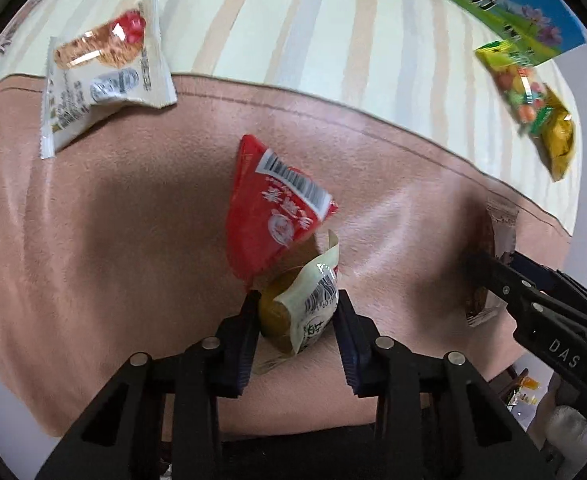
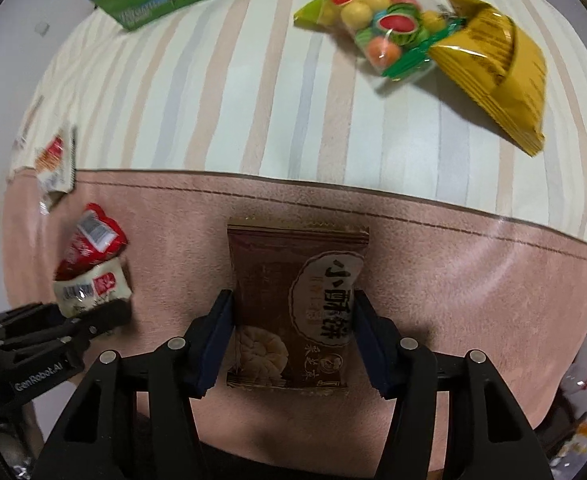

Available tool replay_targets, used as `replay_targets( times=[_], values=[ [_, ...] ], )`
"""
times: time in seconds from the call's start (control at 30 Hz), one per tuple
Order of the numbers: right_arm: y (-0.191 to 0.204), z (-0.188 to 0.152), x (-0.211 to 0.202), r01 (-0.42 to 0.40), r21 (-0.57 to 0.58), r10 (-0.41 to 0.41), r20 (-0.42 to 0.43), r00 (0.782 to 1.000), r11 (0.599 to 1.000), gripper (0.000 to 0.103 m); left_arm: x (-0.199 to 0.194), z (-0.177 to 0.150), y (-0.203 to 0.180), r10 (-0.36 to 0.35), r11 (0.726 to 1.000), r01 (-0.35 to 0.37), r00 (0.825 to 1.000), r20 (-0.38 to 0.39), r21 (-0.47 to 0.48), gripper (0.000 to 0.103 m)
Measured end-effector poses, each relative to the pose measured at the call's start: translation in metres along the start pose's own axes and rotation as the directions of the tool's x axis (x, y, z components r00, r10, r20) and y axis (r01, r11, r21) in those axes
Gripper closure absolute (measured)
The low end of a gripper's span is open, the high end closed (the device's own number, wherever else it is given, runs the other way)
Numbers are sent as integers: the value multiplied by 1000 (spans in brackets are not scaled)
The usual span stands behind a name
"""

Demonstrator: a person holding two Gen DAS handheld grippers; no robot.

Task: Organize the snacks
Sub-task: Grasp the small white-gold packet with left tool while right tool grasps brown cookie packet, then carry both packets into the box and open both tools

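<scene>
left gripper (image 1: 298,312) clenching the cream snack pack (image 1: 305,312), red pack (image 1: 271,208) touching at 11 o'clock | right gripper (image 2: 293,316) gripping the brown biscuit pack (image 2: 297,308) by its sides, likely for sorting | both over the pink cloth (image 2: 473,292)

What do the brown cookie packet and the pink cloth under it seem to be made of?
The brown cookie packet: probably thin plastic film with a dull sheen; its top edge is crimped and serrated and the surface creases. The pink cloth: likely a soft, napped fabric such as fleece or suede-like textile; it shows brushed streaks and a stitched seam.
</scene>
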State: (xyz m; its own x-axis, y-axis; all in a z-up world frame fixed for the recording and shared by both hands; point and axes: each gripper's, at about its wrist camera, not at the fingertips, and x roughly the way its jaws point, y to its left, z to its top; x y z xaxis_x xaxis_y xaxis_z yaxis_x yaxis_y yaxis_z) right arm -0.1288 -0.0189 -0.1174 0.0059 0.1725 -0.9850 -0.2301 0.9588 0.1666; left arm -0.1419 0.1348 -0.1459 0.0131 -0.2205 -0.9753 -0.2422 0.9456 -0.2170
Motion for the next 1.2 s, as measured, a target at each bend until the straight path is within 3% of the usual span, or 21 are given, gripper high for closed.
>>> replay_targets(
  times=[0.33,0.57,0.73,0.83,0.97,1.1,1.2],
  values=[
    [-22,16,-69,-157,62,150,102,983,986,43,-82,10,-41,-132,988,122,986,99,98,70],
    [-60,71,-153,-231,74,205,256,945,970,43,-151,66,-84,-221,961,177,953,207,210,70],
    [-75,129,-202,-213,68,173,370,913,975,43,-192,124,-106,-245,951,172,926,287,256,70],
    [-83,173,-220,-171,63,131,410,903,983,43,-208,164,-116,-231,954,150,920,318,259,70],
    [-90,225,-218,-130,73,91,400,912,989,43,-211,222,-125,-185,964,108,930,317,244,70],
    [-97,265,-194,-87,93,50,341,939,992,43,-187,273,-125,-116,977,61,957,268,204,70],
    [-99,284,-171,-66,111,31,293,956,992,43,-162,294,-120,-65,983,24,973,221,183,70]
  ],
)
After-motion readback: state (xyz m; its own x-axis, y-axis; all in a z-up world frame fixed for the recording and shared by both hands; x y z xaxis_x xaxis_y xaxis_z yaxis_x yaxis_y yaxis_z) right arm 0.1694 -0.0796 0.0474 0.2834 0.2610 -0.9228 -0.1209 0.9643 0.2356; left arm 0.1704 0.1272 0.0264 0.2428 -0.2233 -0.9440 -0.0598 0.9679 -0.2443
